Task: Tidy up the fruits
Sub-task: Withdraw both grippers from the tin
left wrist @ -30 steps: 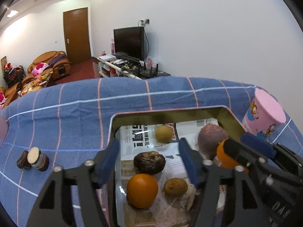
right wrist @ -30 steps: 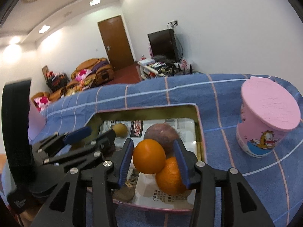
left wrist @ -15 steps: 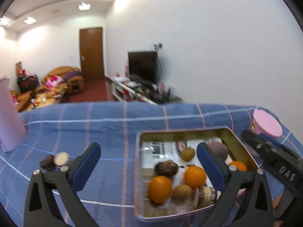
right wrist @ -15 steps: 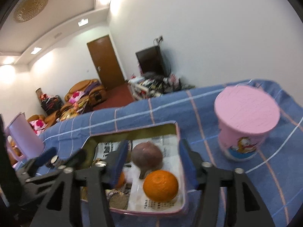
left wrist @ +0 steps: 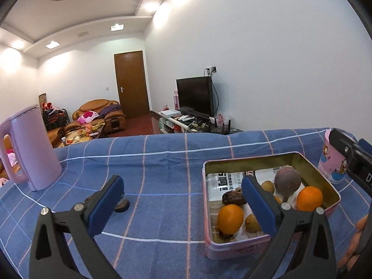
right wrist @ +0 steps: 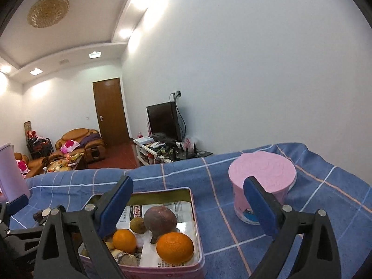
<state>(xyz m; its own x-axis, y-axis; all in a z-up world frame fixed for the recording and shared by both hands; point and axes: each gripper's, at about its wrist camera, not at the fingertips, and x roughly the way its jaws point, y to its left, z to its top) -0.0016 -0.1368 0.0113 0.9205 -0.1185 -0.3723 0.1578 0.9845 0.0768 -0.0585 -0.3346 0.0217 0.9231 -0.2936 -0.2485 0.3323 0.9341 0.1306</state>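
Hovering with jaws spread and empty, the left gripper (left wrist: 181,200) has the loose fruit (left wrist: 122,203) at nine o'clock; right gripper (right wrist: 188,202) farther.

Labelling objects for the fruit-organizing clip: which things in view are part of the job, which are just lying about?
Job:
- pink tin
- oranges and other fruit in it
- small dark pieces on the cloth, left of the tin
- left tongs, right tongs, both open

Lying about:
- lilac kettle
- pink cartoon cup

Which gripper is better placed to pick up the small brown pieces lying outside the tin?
Probably the left gripper: it is open, and the brown pieces lie beside its left finger. The right gripper hangs near the pink cup.
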